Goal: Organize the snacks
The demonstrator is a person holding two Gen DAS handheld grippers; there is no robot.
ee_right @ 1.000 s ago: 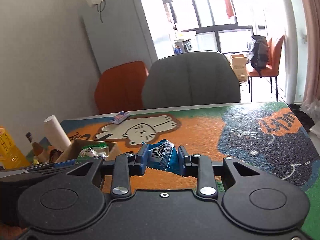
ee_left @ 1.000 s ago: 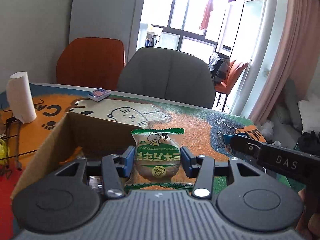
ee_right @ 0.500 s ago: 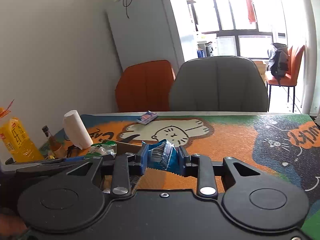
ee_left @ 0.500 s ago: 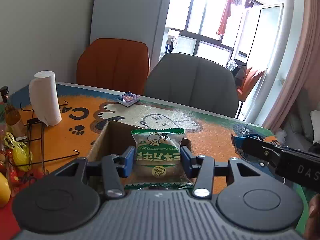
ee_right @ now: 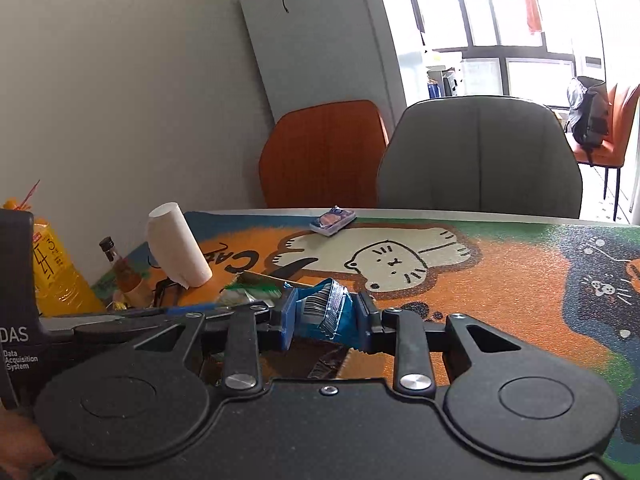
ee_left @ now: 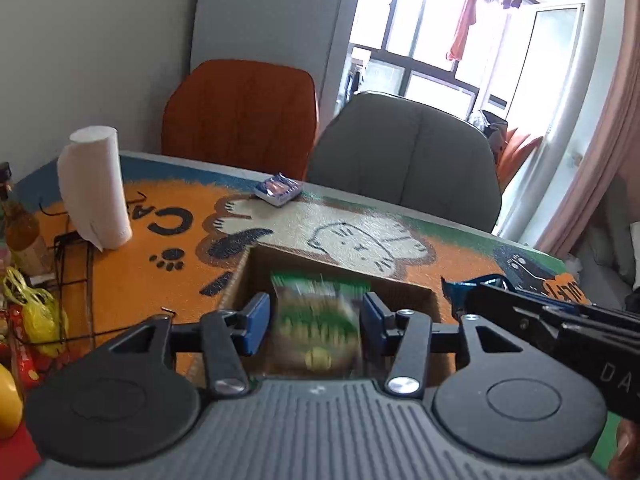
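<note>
Left claw (ee_left: 316, 322) parted, green snack packet (ee_left: 318, 320) upright, blurred, above box (ee_left: 400, 286).

blurred green snack packet (ee_left: 318, 320) over open cardboard box (ee_left: 400, 286).

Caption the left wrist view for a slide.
Left claw open, blurred green snack packet dropping toward cardboard box.

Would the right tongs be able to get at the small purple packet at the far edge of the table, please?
Probably not yet: the right tongs are shut on a blue snack packet. The path over the cat-print mat to the purple packet looks free.
</note>
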